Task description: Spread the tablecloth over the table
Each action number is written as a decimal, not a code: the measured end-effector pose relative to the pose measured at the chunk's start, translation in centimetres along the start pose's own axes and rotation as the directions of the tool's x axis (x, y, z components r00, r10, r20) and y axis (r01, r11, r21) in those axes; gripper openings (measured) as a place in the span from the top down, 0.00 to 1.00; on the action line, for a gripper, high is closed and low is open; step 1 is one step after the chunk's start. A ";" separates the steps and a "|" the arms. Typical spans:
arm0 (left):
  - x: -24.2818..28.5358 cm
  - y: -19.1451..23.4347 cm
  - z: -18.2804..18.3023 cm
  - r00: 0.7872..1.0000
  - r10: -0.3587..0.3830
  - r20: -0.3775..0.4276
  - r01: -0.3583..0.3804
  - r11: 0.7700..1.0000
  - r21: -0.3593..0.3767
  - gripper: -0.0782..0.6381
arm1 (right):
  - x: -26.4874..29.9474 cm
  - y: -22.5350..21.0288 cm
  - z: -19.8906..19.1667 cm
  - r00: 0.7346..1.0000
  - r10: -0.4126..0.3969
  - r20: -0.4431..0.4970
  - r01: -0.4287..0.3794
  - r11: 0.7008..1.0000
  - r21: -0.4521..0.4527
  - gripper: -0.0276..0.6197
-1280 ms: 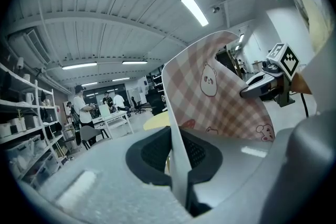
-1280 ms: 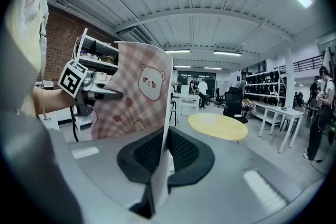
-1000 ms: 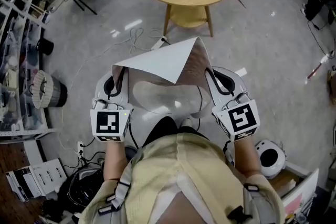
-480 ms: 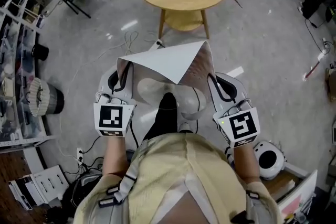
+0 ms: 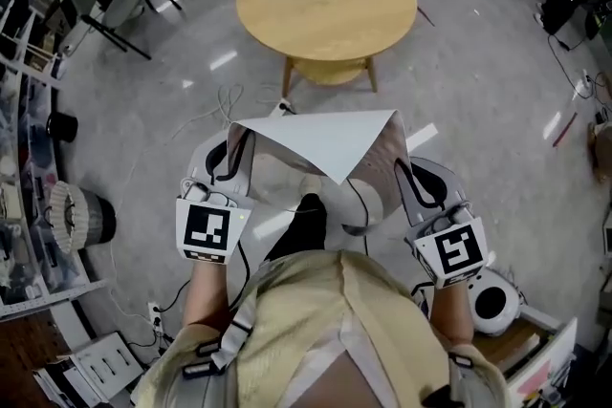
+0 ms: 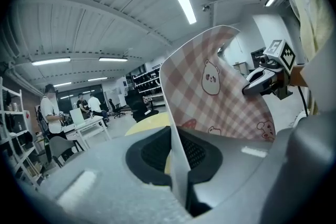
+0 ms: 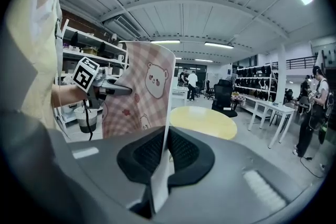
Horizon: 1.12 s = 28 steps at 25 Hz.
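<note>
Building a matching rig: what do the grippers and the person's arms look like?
Both the left gripper and right gripper have light-grey shells with black textured pads. Each carries a white cube with black square markers. A black cable trails from the left one. Forearms are bare; the top is pale yellow.

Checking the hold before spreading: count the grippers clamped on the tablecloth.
2. The left gripper pinches the tablecloth at its left side, the right gripper at its right side; both grips show plainly.
</note>
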State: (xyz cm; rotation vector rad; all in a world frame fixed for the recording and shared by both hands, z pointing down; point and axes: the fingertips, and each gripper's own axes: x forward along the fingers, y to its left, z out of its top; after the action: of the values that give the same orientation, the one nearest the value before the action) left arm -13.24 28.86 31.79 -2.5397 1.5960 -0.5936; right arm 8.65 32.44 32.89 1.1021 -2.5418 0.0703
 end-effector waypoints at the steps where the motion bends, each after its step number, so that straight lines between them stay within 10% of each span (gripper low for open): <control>1: 1.0 0.8 0.3 1.000 -0.019 0.001 0.019 1.000 0.007 0.88 | 0.8 -0.9 0.3 1.000 -0.001 -0.008 0.001 1.000 0.006 0.94; 13: 9.3 8.8 3.5 0.990 -0.139 -0.017 0.140 0.981 0.135 0.88 | 8.9 -5.9 5.4 0.998 -0.010 -0.065 0.009 1.000 -0.024 0.94; 28: 16.3 16.3 9.8 0.972 -0.234 0.037 0.205 0.910 0.360 0.87 | 15.0 -13.4 14.6 0.988 -0.150 -0.028 0.135 0.947 -0.291 0.94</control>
State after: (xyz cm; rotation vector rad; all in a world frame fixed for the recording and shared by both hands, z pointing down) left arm -17.32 5.76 22.85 -2.4442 1.0670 -0.7172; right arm 4.25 9.93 23.24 1.1447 -2.3264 -0.2978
